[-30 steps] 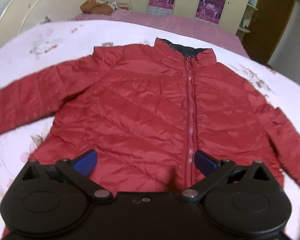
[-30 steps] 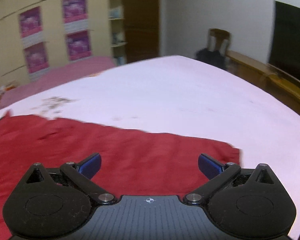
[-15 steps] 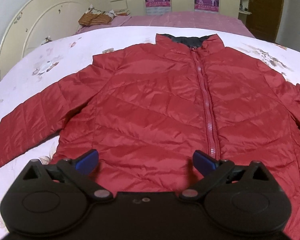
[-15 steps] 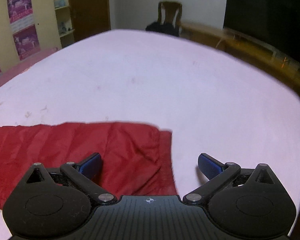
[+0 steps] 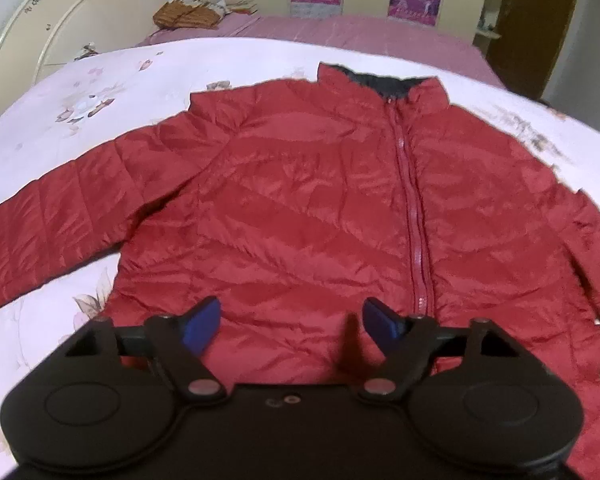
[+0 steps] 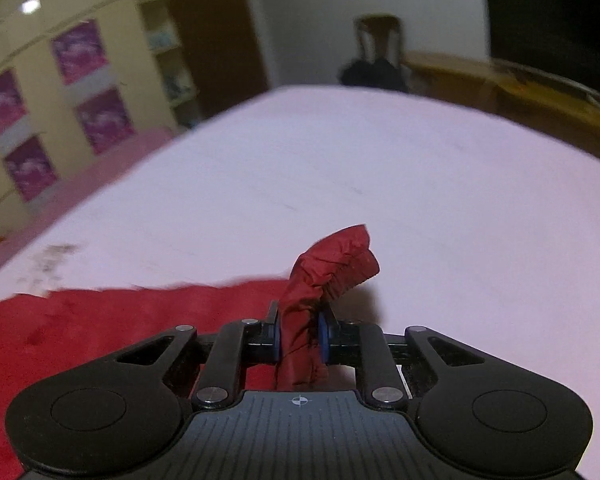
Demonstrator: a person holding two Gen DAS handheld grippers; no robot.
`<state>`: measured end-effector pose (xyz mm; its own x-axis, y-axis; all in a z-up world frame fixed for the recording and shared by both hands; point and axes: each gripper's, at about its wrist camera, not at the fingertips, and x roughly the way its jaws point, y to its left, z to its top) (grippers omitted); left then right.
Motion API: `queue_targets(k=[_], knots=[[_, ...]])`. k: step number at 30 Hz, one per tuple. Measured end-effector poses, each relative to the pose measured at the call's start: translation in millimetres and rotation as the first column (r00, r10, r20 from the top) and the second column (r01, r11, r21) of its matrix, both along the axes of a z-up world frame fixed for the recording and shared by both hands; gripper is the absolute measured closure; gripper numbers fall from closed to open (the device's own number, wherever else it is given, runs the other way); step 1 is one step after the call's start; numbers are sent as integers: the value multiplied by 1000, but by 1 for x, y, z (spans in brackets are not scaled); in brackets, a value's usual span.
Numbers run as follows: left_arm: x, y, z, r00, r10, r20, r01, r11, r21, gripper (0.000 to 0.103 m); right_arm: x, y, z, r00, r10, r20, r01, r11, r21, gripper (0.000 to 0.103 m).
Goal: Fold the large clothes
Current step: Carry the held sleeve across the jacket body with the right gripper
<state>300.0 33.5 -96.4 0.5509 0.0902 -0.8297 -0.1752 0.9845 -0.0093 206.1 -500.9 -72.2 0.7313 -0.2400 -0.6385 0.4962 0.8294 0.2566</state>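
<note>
A red quilted jacket [image 5: 300, 208] lies spread flat and zipped on the pale bed [image 5: 80, 92], collar at the far side, sleeves out to both sides. My left gripper [image 5: 292, 322] hovers over the jacket's lower hem left of the zipper; its jaws are closing, and its blue pads [image 5: 202, 324] do not press on the fabric. In the right wrist view the sleeve cuff [image 6: 336, 264] is bunched upright between the blue pads of my right gripper [image 6: 300, 338], whose jaws are closing on it. The rest of that sleeve [image 6: 100, 320] trails left over the sheet.
A cream headboard [image 5: 72, 20] and a pink cover with folded cloth [image 5: 188, 16] lie beyond the jacket. Cupboards with purple posters [image 6: 88, 92] line the wall. A chair [image 6: 376, 56] and a wooden bed frame [image 6: 520, 92] stand past the bare sheet [image 6: 380, 168].
The right gripper's jaws came together on the sleeve cuff, which now stands bunched between the pads. The left gripper's jaws narrowed while it stayed over the hem.
</note>
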Motion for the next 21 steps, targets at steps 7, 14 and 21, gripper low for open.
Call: queue_targets(k=[7,14,21], knots=[[-10,32,14,998,7,58,-8,1000,20,16,45,121,54,955,273,118,-271,962,-36,86],[-15,86,21,996,22,86,-18,999,-50,13,89,278,67,825,547,145,-547,836,-42,86],[-10,126,23,994,49,98,-42,996,-75,12,119,412,41,686,719,106,-725,688,26,86]])
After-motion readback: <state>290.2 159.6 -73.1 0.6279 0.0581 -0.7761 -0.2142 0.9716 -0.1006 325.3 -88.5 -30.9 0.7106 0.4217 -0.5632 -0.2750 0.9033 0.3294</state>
